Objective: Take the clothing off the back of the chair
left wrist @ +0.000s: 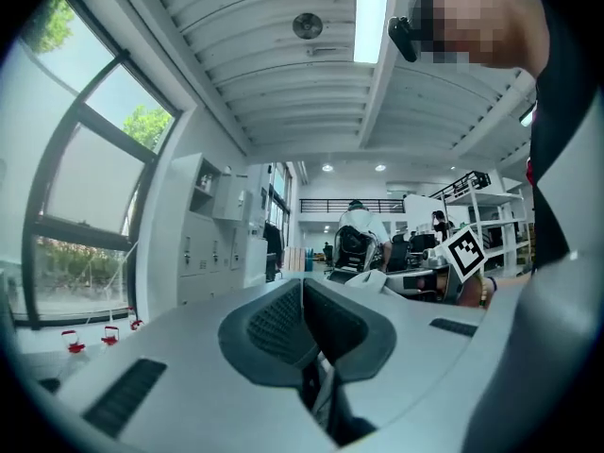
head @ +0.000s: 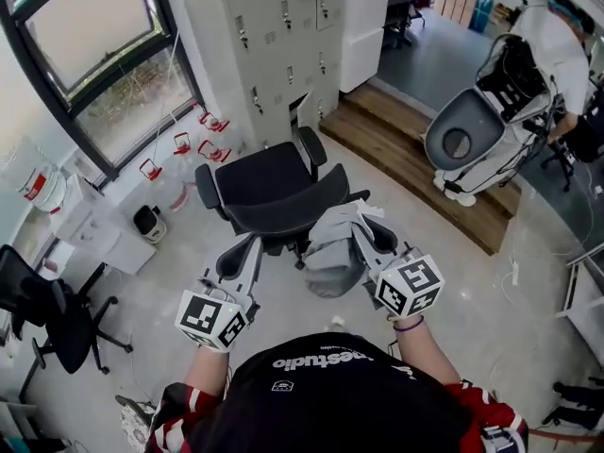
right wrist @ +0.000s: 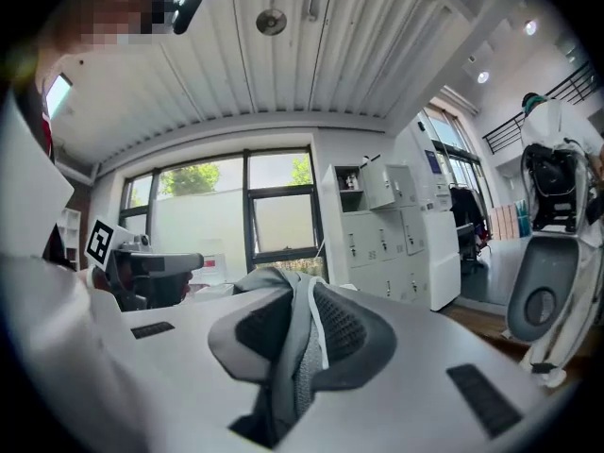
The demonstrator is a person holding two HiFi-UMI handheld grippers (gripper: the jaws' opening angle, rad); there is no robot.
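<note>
Big picture first: I'm standing on a pale floor in an office, with a large window off to the left and a bank of grey lockers straight ahead. Right below me is the black office chair, armrests out to both sides and its curved back on the side nearest me. The clothing is a bunched-up grey piece. It isn't draped over the chair back, it's hanging in a lump from my right gripper just off the near right corner of the chair. From up here I honestly can't tell if any of it brushes the chair. In the right gripper view the right gripper is pinching a fold of that grey clothing, with a thin white edge of fabric running up between the pads. My left gripper is held out level just beside it, over the near edge of the chair. In its own view the left gripper has its pads pressed together with nothing caught in them that I can make out.
</note>
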